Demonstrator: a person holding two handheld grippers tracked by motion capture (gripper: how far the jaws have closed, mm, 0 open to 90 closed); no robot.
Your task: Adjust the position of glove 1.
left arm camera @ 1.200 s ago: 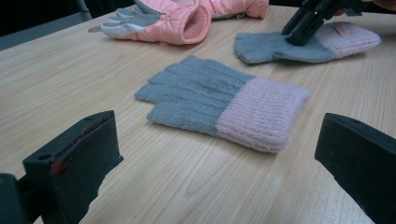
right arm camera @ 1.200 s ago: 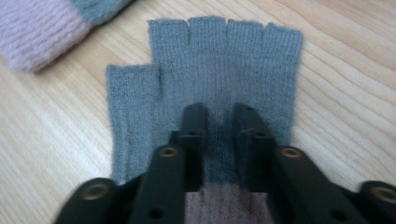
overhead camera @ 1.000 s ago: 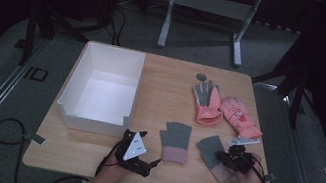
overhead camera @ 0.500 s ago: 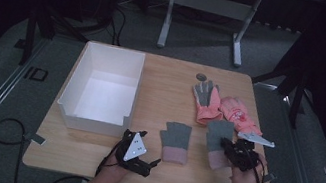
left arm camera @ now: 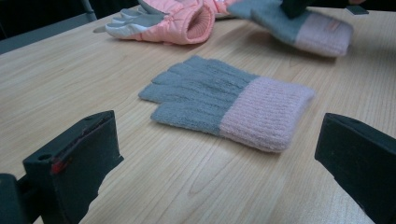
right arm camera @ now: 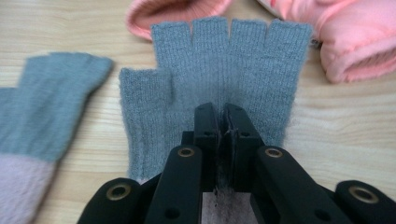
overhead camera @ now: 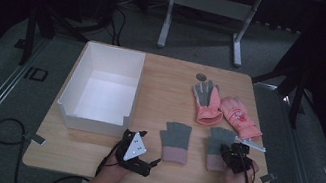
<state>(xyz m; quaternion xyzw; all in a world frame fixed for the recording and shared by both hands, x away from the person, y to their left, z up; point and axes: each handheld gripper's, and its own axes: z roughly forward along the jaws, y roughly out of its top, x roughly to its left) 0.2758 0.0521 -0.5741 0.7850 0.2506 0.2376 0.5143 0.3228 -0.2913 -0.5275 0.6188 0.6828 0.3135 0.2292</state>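
On a wooden counter (overhead camera: 161, 91), the right gripper (right arm camera: 223, 122) has its jaws clamped on a grey fingerless glove (right arm camera: 224, 65) with a pink cuff, lying flat near the counter's front right. Its matching glove (left arm camera: 224, 100) lies just beside it. The left gripper (overhead camera: 136, 149) rests nearby, jaws wide apart, holding nothing.

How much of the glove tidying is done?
Nothing looks done: the white box holds no gloves. In hand: the right gripper is shut on one grey glove. The left gripper is open beside the other grey glove. Probably left: both grey gloves and the pink gloves on the table.
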